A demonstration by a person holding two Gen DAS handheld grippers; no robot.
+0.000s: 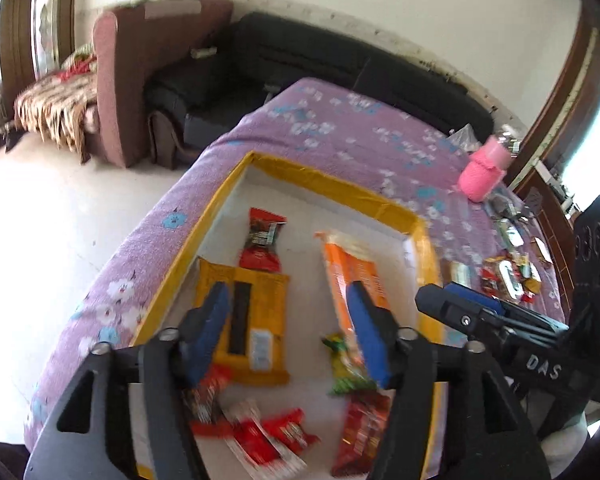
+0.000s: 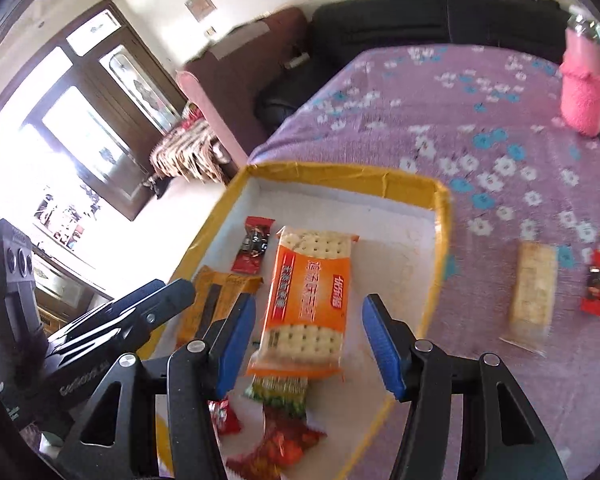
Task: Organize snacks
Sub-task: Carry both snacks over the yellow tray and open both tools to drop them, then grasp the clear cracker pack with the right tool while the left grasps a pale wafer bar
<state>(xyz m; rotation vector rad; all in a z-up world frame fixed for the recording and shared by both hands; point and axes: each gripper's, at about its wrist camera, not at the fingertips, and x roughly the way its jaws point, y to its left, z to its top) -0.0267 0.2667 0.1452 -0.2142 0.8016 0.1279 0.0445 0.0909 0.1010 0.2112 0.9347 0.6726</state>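
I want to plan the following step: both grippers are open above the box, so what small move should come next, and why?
Probably swing the right gripper to the clear cracker pack on the purple cloth outside the box and grip it. Both grippers are open and empty; the orange cracker pack already lies inside.

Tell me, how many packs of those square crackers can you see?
2. The orange cracker pack lies inside the yellow-edged tray, under the open right gripper. The clear cracker pack lies outside on the purple cloth. Others may be hidden.

bright daylight | window (image 2: 60,140) blown out | motion blur | fisheye-warped edges
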